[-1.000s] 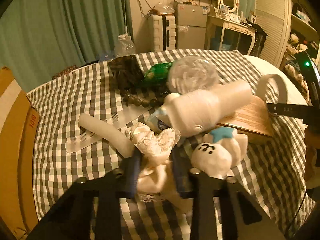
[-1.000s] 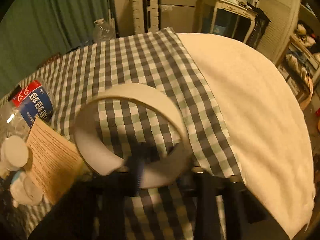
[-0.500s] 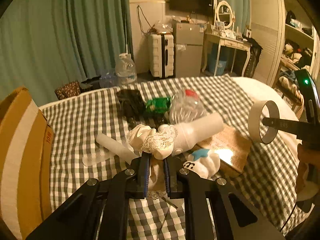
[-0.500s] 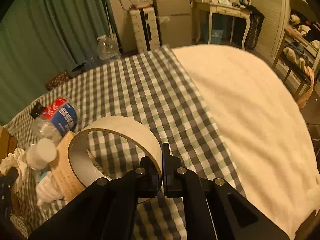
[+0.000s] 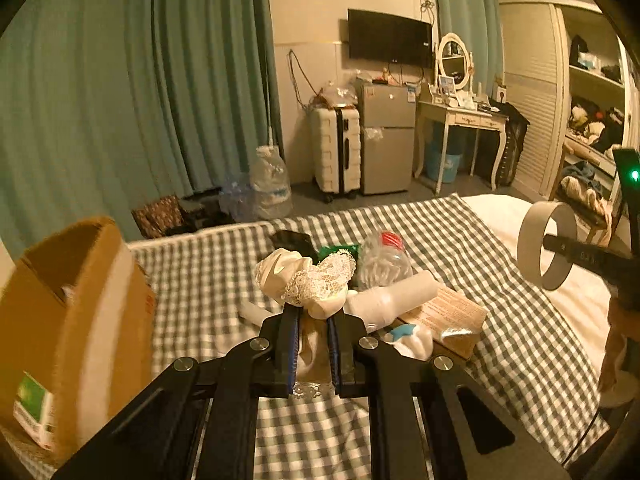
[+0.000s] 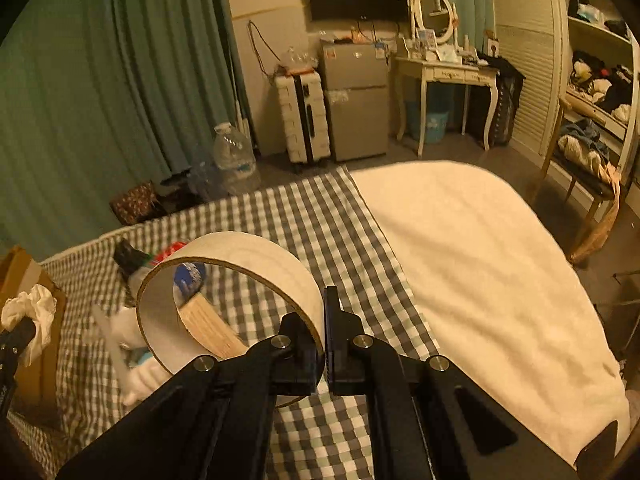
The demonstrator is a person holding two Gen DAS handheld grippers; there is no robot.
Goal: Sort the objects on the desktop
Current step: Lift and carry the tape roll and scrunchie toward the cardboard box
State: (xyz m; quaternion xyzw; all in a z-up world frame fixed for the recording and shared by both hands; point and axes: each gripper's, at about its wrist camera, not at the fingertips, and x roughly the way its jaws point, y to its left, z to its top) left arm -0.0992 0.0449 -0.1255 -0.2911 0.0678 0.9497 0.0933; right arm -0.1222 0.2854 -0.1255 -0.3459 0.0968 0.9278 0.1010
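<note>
Your left gripper [image 5: 312,312] pinches the lace cloth [image 5: 308,280], bunched upward. Your right gripper [image 6: 322,320] pinches the tape ring [image 6: 236,280], hole facing left. Labels are too blurry to read.

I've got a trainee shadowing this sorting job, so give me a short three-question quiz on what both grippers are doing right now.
1. True or false: the left gripper is shut on the cream lace-trimmed cloth bundle.
2. Which part of the wide white tape roll does the right gripper pinch? A) its wall B) its whole width C) nothing
3. Fill in: the tall brown cardboard box stands on the ___ side of the left wrist view.

Key: 1 true; 2 A; 3 left.
</note>
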